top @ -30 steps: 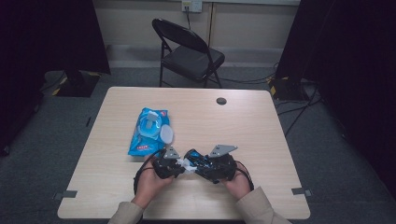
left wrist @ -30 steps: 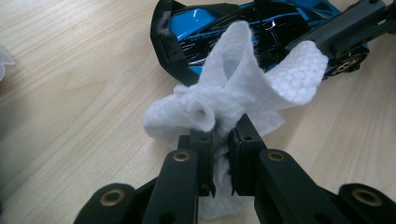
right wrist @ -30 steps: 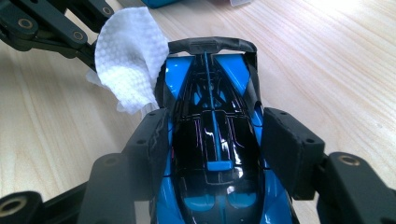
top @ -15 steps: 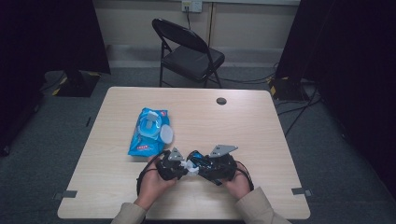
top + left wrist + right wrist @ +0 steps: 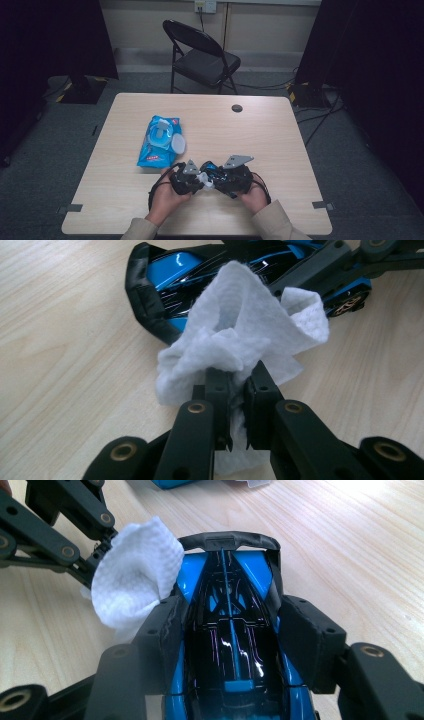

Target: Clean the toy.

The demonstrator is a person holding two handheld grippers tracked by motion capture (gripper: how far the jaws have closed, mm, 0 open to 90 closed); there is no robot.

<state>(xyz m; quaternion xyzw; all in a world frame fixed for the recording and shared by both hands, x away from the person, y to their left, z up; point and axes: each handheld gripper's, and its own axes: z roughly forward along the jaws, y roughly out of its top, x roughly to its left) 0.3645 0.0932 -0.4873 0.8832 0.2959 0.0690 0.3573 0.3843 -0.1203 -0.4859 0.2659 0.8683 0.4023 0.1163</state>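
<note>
Down at the near edge of the surface (image 5: 125, 200) the person has both tools brought together over a small blue and black toy car (image 5: 231, 630). The right gripper (image 5: 230, 645) has its jaws clamped across the car's body, one pad on each flank, so the car's long axis runs straight out along the jaws with its dark bumper end pointing away from that hand. The left gripper (image 5: 235, 405) has its jaws pinched together on a crumpled white wipe (image 5: 240, 345), and the loose bulk of the wipe billows out ahead of the jaw tips. What matters for the next stroke is that the wipe sits at the car's far end and to one side of it, touching the bumper corner rather than lying over the roof. So the left hand is the one to travel, I'd judge, dragging the wipe along the car's length while the right just holds it. The blue wipes packet (image 5: 161, 141) lies farther back on the left.
</note>
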